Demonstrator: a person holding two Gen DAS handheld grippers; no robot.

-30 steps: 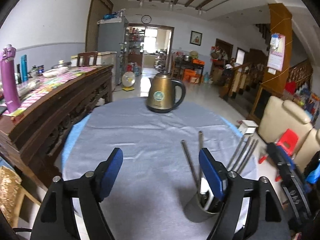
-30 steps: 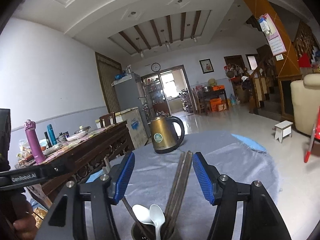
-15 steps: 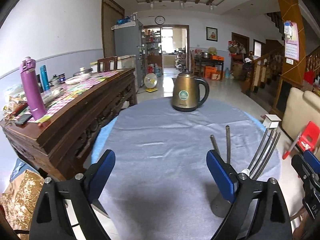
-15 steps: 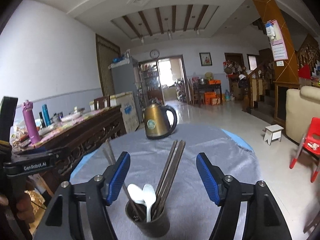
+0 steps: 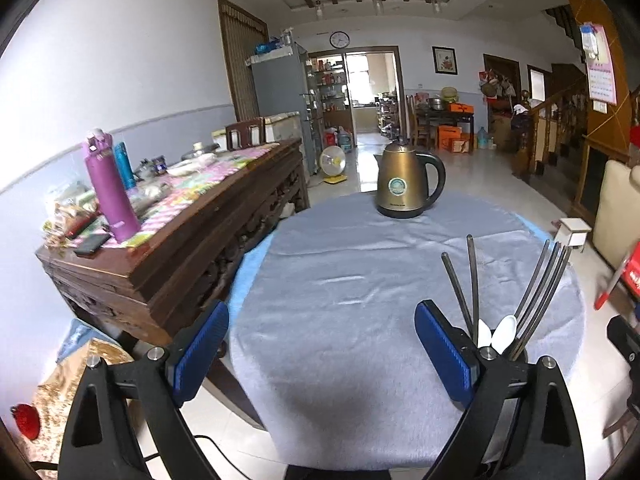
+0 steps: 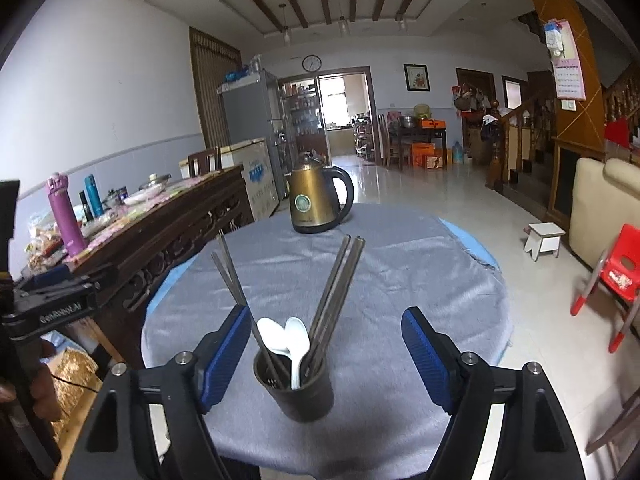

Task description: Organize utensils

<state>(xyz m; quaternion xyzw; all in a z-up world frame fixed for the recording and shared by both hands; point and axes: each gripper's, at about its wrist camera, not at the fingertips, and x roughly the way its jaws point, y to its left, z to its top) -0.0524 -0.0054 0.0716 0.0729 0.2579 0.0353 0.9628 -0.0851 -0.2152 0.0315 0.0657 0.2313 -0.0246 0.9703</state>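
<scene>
A dark utensil cup (image 6: pixel 298 386) stands on the grey tablecloth (image 6: pixel 400 280) near the table's front edge. It holds two white spoons (image 6: pixel 296 340) and several metal chopsticks (image 6: pixel 336 284) that fan out to both sides. My right gripper (image 6: pixel 324 324) is just in front of the cup; its jaws are opening, and the blue pads stand apart from the cup on either side. My left gripper (image 5: pixel 320 316) is open over bare cloth with nothing between its fingers. In the left wrist view its right finger hides the cup, and only the spoons (image 5: pixel 502 330) and chopsticks (image 5: pixel 540 292) show.
A bronze kettle (image 6: pixel 316 200) stands at the table's far side. A dark wooden sideboard (image 5: pixel 180 240) with a purple bottle (image 5: pixel 110 192) runs along the left. A red child's chair (image 6: pixel 612 276) and a cream sofa (image 6: pixel 596 208) are on the right.
Both grippers drew back from the cup and their jaws widened. The whole cup now shows in the right wrist view. The chopsticks stay in the cup.
</scene>
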